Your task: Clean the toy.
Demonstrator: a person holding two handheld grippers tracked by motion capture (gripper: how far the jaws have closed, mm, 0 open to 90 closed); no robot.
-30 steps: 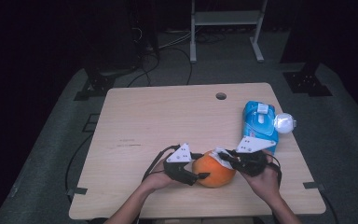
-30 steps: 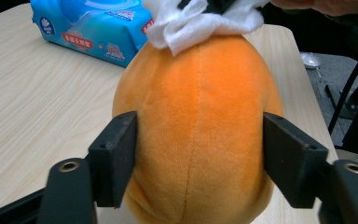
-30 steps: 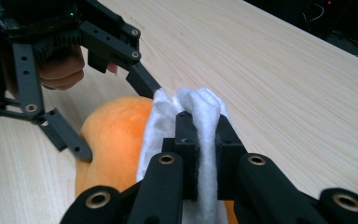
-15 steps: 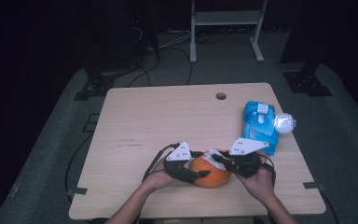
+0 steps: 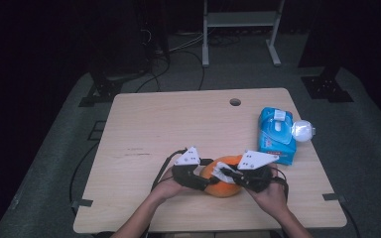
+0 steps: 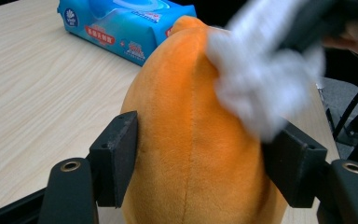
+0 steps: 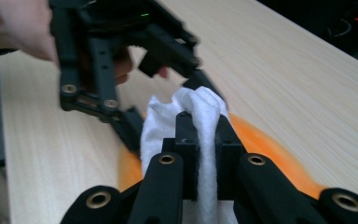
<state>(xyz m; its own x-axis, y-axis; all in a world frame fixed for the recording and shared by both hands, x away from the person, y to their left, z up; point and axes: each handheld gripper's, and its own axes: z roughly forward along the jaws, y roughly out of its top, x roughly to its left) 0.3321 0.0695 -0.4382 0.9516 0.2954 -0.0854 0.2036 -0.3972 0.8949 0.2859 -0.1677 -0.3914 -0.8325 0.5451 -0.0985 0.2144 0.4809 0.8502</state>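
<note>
A: Left hand-held gripper (image 6: 200, 154): its jaws sit either side of the orange plush toy (image 6: 191, 140), one pad on each flank. They have just been closing in on it, with the toy between them. Pads look pressed into the pile, so I log a grip.

B: Agreed. In the high view the toy (image 5: 224, 177) lies near the 6 o'clock edge of the worktop (image 5: 178, 124), slightly toward 5 o'clock, between the two hands.

A: Right hand-held gripper (image 7: 200, 135): jaws nearly together, pinching a white wipe (image 7: 200, 121). The cloth runs up between the pads and bunches above the tips.

B: In the left gripper view the wipe (image 6: 261, 84) is blurred and lies against the toy's upper side, toward 2 o'clock in that frame.

A: Other items: a blue pack of wet wipes (image 5: 276, 135) toward the 3 o'clock side of the worktop, with a small white round object (image 5: 302, 131) just beside it at the edge. I cannot tell what that object is.

B: Also a round hole (image 5: 235, 102) in the worktop near 12 o'clock, well apart from the toy.
</note>
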